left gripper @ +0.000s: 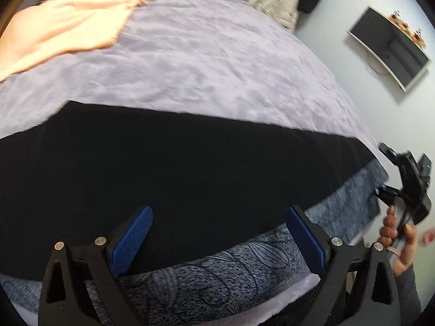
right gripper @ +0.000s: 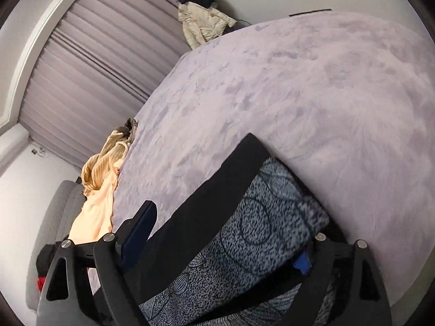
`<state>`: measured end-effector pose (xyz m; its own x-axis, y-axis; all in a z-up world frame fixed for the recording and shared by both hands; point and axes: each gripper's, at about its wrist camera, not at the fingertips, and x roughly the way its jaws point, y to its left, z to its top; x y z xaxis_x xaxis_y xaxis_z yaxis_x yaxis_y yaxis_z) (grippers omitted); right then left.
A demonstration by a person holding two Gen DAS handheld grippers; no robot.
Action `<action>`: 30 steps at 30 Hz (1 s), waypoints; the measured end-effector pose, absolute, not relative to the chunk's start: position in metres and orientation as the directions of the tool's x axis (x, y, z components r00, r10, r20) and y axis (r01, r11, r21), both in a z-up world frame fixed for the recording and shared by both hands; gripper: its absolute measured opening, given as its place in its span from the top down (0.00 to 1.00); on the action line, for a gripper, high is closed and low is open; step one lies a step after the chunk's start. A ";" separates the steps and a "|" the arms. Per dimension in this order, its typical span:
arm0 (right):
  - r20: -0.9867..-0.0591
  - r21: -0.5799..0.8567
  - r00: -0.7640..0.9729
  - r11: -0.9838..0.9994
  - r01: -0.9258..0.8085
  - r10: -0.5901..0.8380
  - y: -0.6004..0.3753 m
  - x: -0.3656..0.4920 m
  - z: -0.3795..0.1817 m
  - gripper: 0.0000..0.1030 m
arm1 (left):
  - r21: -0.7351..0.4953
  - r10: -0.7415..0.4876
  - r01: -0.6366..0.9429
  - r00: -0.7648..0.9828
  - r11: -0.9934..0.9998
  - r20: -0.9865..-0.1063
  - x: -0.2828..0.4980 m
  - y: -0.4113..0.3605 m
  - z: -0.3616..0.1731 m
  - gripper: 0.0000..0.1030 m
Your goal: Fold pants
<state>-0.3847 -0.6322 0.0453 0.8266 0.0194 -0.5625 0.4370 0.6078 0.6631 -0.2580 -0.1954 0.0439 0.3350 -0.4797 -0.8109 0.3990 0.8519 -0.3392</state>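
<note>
Black pants [left gripper: 168, 163] laid flat on a lilac bedspread [left gripper: 204, 62], over a grey patterned garment [left gripper: 217, 279].

Left gripper [left gripper: 217, 239]: blue-padded fingers [left gripper: 133, 241] wide apart above the pants' near edge, nothing pinched between them. Right gripper [right gripper: 217, 247]: fingers spread, both the pants and the patterned garment lying between them, its right pad partly hidden by the cloth; any contact cannot be judged.
</note>
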 end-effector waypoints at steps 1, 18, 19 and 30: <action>-0.552 0.651 0.833 0.646 0.398 0.043 -0.632 -0.381 0.051 0.15 | -0.339 -0.476 0.385 0.351 0.858 -0.806 -0.259 -0.192 0.045 0.04; -0.649 0.699 0.479 0.711 0.071 0.591 -0.688 -0.309 0.030 0.09 | -0.234 -0.329 0.277 0.379 0.932 -0.865 -0.245 -0.194 0.027 0.04; -0.717 0.633 0.440 0.769 0.087 0.541 -0.680 -0.304 0.028 0.43 | -0.223 -0.320 0.276 0.383 0.935 -0.867 -0.245 -0.195 0.027 0.04; -0.748 0.413 0.592 0.909 0.061 0.300 -0.620 -0.364 0.129 0.92 | -0.275 -0.364 0.277 0.357 0.921 -0.860 -0.237 -0.195 0.044 0.04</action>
